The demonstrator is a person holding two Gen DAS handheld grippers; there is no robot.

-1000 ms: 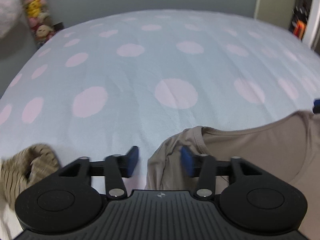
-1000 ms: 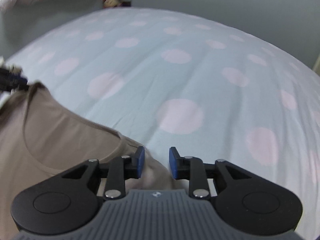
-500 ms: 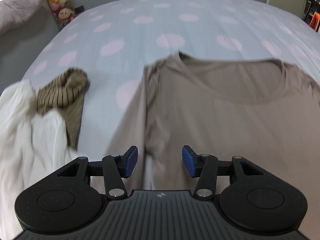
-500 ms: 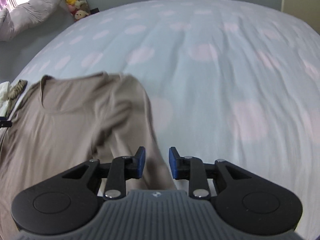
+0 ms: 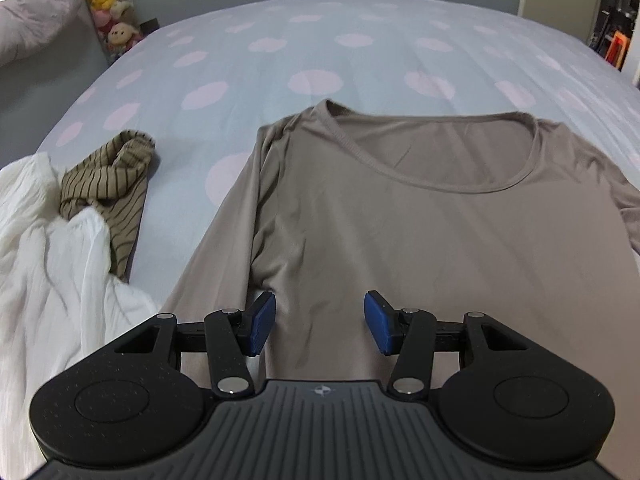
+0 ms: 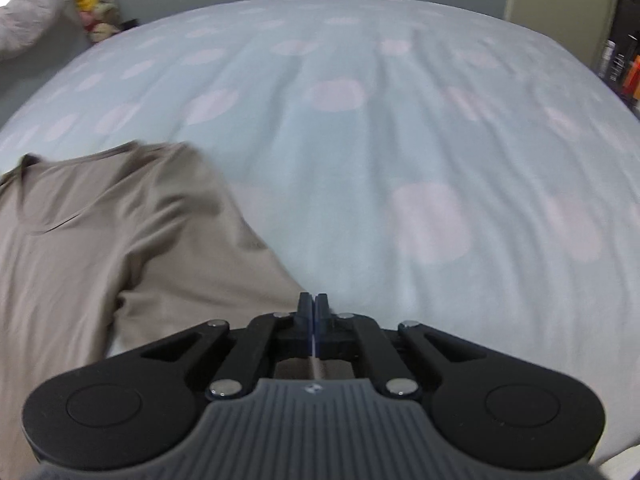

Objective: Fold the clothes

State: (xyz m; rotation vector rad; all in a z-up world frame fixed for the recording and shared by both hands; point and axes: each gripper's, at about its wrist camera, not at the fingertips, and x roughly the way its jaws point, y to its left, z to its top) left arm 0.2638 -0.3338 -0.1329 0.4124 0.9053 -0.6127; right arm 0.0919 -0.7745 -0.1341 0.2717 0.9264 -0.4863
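A taupe long-sleeved shirt (image 5: 420,216) lies flat, neck away from me, on the dotted bed sheet (image 5: 320,60). My left gripper (image 5: 320,322) is open and empty above the shirt's left side, near the armpit. In the right wrist view the shirt (image 6: 120,232) lies at the left. My right gripper (image 6: 313,304) is shut at the edge of the shirt's right sleeve; a strip of taupe cloth shows between the jaws behind the tips.
A crumpled striped brown garment (image 5: 112,176) and a white garment (image 5: 48,256) lie left of the shirt. Plush toys (image 5: 110,20) and a pillow (image 5: 32,12) are at the far left. The sheet (image 6: 440,160) extends far and right.
Both grippers pulled back from the collar, bringing the whole shirt into view. My right gripper went from open to shut on the sleeve. My left gripper stayed open.
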